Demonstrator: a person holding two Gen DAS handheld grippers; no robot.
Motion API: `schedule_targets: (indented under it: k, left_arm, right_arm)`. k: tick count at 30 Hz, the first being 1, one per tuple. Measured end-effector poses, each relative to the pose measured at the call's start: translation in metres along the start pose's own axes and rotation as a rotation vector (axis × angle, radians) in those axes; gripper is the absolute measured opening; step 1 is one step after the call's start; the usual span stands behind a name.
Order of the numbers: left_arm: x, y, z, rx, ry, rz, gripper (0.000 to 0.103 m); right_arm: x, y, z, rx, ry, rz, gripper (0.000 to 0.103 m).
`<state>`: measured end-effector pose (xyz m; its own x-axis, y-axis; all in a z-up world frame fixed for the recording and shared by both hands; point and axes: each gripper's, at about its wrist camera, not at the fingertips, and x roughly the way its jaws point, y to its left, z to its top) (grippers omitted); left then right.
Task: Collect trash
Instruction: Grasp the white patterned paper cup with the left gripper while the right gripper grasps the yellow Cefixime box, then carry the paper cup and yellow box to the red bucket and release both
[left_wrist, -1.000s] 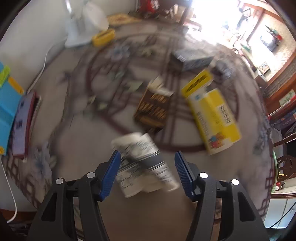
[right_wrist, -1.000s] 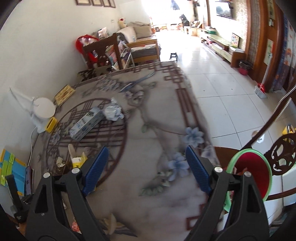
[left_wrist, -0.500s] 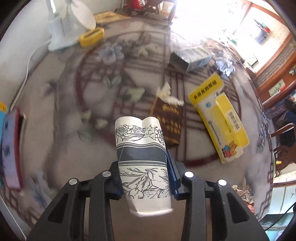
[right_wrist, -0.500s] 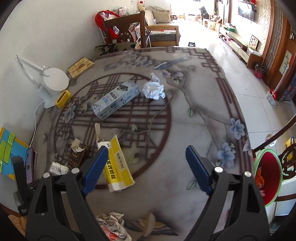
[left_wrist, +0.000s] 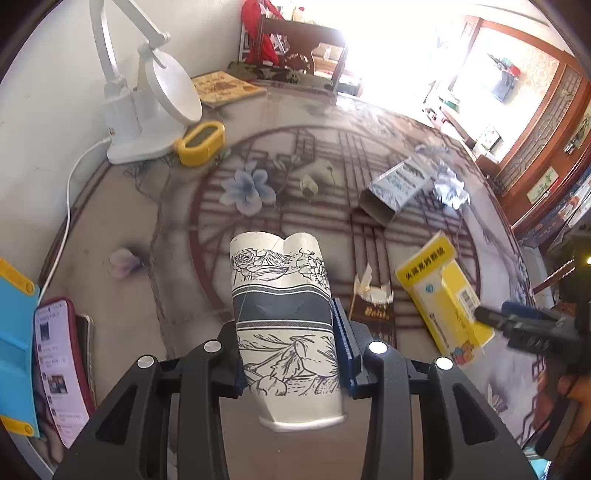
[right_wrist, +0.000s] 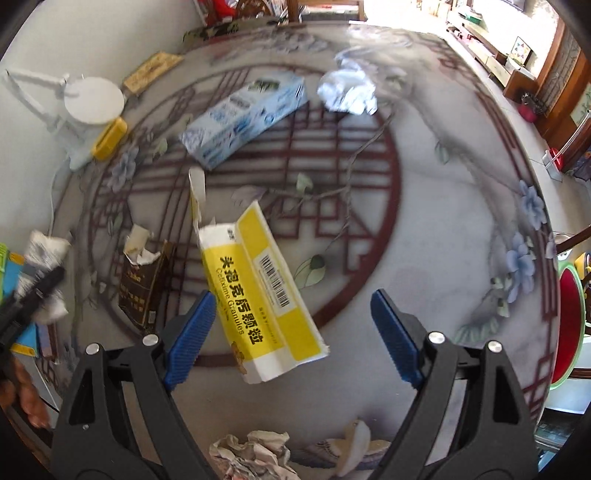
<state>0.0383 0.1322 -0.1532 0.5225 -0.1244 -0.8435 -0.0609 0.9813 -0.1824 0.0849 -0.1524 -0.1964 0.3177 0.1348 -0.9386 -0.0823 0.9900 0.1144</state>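
Note:
My left gripper (left_wrist: 291, 343) is shut on a squashed white paper cup (left_wrist: 280, 288) with a dark flower print, held up above the patterned table (left_wrist: 177, 266). My right gripper (right_wrist: 291, 332) is open and hangs over a yellow and white medicine box (right_wrist: 258, 291) that lies flat on the table between its blue fingers without touching them. A torn brown packet (right_wrist: 144, 284) lies left of that box. Farther back are a blue and white carton (right_wrist: 243, 114) and a crumpled white wad (right_wrist: 347, 92). The cup (right_wrist: 44, 247) also shows at the left edge of the right wrist view.
A white desk lamp (left_wrist: 147, 110) and a yellow holder (left_wrist: 201, 142) stand at the back left by the wall. A phone (left_wrist: 59, 369) lies at the left edge. Crumpled newspaper (right_wrist: 255, 458) sits near the front edge. A red bin with a green rim (right_wrist: 569, 321) stands off the table's right side.
My left gripper closed on the paper cup and lifted it off the table. My right gripper came down and across the table until it hung over the yellow box.

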Motion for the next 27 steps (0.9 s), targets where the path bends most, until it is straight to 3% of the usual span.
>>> schedule_targets:
  k: [7, 27]
  left_arm:
    - [-0.005, 0.001, 0.008, 0.013, -0.035, -0.026, 0.035]
    - [0.0, 0.005, 0.005, 0.009, -0.023, -0.046, 0.035]
  right_arm:
    - [0.009, 0.005, -0.002, -0.015, 0.025, -0.029, 0.084]
    - [0.03, 0.03, 0.009, -0.11, 0.072, -0.065, 0.084]
